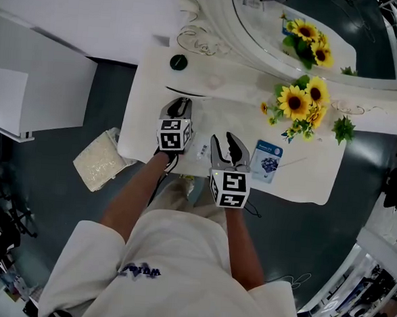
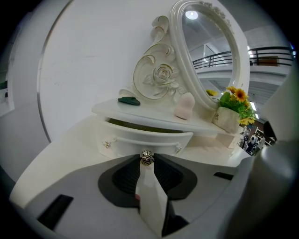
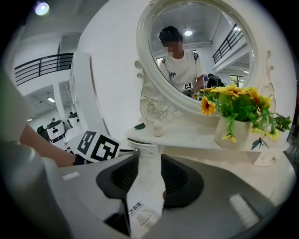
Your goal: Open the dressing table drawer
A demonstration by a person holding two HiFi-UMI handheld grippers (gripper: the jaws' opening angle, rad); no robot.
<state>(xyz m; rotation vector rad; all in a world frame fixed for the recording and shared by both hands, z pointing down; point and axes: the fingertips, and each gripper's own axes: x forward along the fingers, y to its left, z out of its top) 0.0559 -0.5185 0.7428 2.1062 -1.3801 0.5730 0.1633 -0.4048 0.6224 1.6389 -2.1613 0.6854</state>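
The white dressing table (image 1: 306,175) carries a raised shelf with a small curved drawer (image 2: 126,140) under it. In the left gripper view the drawer stands slightly out, with a dark gap above its front. My left gripper (image 2: 146,159) is shut on the drawer's small metal knob (image 2: 146,157); from the head view the left gripper (image 1: 179,107) points at the shelf's front edge. To its right my right gripper (image 1: 229,139) hovers over the tabletop, open, with only a white printed packet (image 3: 140,212) lying below its jaws.
An oval mirror (image 1: 309,33) stands at the back, sunflowers in a pot (image 1: 304,104) at the right. A dark green item (image 1: 179,61) and a pink egg-shaped thing (image 2: 185,106) sit on the shelf. A blue card (image 1: 266,159) lies near the front edge. A white cushion (image 1: 102,160) lies on the floor.
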